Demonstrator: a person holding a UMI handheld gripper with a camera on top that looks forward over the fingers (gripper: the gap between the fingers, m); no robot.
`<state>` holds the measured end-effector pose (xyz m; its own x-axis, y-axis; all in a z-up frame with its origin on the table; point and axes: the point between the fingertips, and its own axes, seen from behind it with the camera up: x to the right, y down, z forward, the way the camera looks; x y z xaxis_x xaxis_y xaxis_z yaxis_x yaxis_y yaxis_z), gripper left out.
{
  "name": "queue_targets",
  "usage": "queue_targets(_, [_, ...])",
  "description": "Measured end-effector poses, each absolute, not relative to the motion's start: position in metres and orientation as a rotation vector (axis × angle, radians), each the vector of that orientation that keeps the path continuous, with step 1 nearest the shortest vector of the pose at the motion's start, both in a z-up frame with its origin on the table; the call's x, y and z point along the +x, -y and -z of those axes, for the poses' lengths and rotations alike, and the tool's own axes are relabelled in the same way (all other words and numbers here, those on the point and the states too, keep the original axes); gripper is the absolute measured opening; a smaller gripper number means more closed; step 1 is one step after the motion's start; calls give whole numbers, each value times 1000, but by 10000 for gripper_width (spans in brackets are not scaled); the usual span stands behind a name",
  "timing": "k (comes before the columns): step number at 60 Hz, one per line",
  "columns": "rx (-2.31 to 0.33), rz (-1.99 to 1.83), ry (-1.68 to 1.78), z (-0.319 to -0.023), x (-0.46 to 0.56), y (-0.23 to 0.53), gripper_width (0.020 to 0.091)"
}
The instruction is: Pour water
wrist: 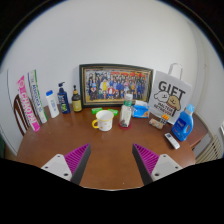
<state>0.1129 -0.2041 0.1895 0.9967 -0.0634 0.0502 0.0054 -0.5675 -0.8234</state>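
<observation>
My gripper (111, 160) is open, its two magenta pads wide apart with only bare wood between them. It hovers over the near part of a brown wooden table (100, 150). Well beyond the fingers, near the table's middle, stands a white and yellow mug (104, 121). Just to its right is a clear plastic bottle (126, 112) with a green cap and label, upright. Both are apart from the fingers.
A framed group photo (116, 85) leans on the back wall. Left of it stand several bottles and tubes (55, 102). To the right are a white GIFT bag (170, 97), a blue bottle (183, 124) and small items. A chair back (20, 115) is at the left.
</observation>
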Motion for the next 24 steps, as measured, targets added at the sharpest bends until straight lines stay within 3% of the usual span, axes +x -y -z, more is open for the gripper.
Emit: queue_targets(24, [-2170, 148, 16, -217, 92, 284, 856])
